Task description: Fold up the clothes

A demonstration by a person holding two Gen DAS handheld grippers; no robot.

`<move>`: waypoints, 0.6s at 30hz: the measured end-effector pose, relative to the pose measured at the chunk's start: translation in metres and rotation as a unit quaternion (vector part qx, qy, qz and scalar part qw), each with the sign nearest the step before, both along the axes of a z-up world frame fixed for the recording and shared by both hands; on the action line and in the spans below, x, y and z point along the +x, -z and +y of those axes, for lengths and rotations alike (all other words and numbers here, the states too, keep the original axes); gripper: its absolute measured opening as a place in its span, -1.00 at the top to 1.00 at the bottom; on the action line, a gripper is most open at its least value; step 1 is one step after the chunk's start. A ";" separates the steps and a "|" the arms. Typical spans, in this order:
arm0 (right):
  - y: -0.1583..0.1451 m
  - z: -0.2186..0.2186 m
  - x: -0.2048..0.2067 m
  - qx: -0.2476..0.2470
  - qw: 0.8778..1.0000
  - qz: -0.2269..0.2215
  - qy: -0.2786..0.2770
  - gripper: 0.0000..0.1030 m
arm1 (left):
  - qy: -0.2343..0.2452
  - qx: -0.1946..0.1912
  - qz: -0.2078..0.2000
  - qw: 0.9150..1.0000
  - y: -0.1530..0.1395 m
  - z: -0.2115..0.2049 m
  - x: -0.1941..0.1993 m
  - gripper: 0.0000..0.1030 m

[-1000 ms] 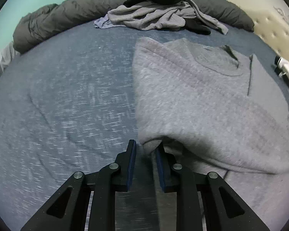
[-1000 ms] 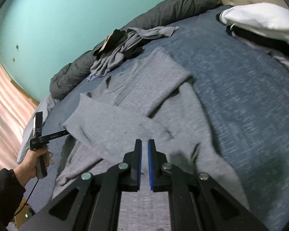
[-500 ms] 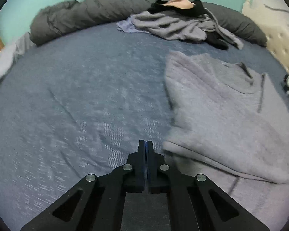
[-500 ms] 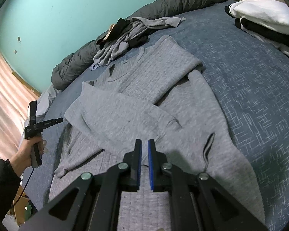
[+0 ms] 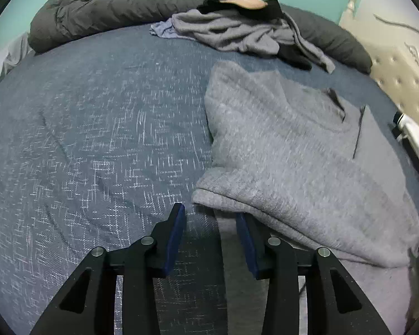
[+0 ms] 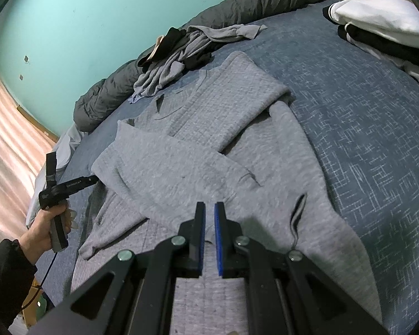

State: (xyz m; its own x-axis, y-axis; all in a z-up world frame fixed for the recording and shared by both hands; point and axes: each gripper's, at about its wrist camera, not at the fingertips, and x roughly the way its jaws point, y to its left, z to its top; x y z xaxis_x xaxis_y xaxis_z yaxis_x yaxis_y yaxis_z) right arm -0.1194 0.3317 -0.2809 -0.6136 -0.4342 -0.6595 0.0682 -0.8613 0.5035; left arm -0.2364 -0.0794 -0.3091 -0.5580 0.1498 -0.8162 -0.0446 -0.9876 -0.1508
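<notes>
Left wrist view: the left gripper [image 5: 211, 223] hovers low over the bed [image 5: 97, 139] at the near left edge of the grey sweater [image 5: 293, 153]. Its jaws have just been opening and stand apart. The folded sleeve's cuff lies just ahead of the right pad; only a strip of the lower layer shows in the gap, and neither pad presses on cloth. The sweater lies flat, right of centre, with a pile [image 5: 237, 30] of unfolded clothes beyond it near the duvet [image 5: 103, 11].

Right wrist view: the right gripper [image 6: 209, 219] is over the sweater's hem end, jaws nearly together with nothing between them. Both sleeves are crossed over the chest. The person's left hand [image 6: 47, 229] holds its tool at the far cuff.

Judgement: the step in hand is the next pinch for a lengthwise fold. To do it well, the left jaws should straddle all layers at the edge before closing, so the sleeve is not dragged off. The right gripper must open and take the matching edge, and both should lift evenly.
</notes>
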 end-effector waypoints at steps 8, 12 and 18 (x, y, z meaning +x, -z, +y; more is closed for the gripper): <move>0.000 0.000 0.000 -0.001 1.000 -0.002 0.000 0.89 | -0.007 0.003 -0.002 1.000 0.004 -0.007 0.001 0.08; 0.000 0.000 0.000 0.000 1.000 -0.001 0.000 0.89 | -0.006 0.004 -0.001 1.000 0.009 -0.002 -0.010 0.08; 0.003 0.001 -0.002 0.000 1.000 -0.007 0.001 0.89 | 0.016 -0.030 0.011 0.999 0.002 0.011 -0.024 0.39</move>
State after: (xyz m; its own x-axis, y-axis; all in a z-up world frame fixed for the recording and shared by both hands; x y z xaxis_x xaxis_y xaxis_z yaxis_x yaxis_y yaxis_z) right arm -0.1218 0.3328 -0.2842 -0.6049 -0.4333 -0.6681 0.0595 -0.8612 0.5047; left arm -0.2603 -0.0688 -0.3114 -0.5712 0.1192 -0.8121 -0.0792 -0.9928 -0.0900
